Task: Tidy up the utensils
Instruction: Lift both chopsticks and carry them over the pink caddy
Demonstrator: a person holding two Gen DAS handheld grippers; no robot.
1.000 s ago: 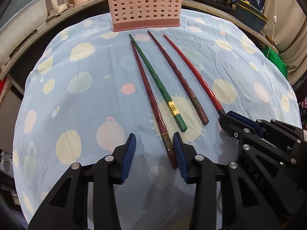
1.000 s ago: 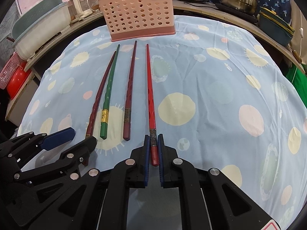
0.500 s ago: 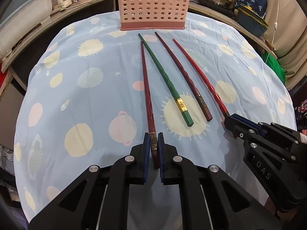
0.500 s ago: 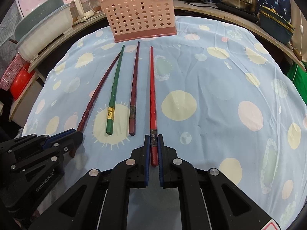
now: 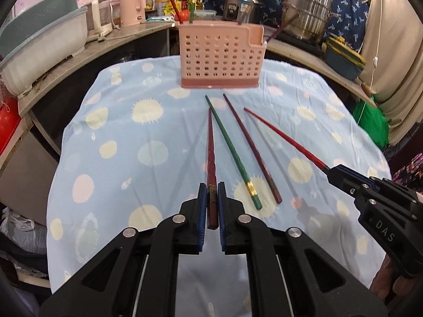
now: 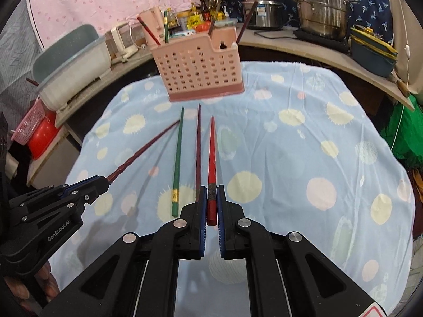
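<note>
Blue pads of the left gripper (image 5: pixel 212 198) clamp the thick butt of a dark red chopstick (image 5: pixel 211 153), tilted tip-down above the cloth. The right gripper (image 6: pixel 211 198) likewise pinches a bright red chopstick (image 6: pixel 212 153), raised at a slant. A green chopstick (image 5: pixel 230 153) and a maroon chopstick (image 5: pixel 251 148) lie on the dotted blue tablecloth (image 5: pixel 119 137), before the perforated pink plastic basket (image 5: pixel 220 55)

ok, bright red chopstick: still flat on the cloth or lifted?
Lifted: the right gripper is clamped on the bright red chopstick, which casts a separate shadow on the tablecloth.
</note>
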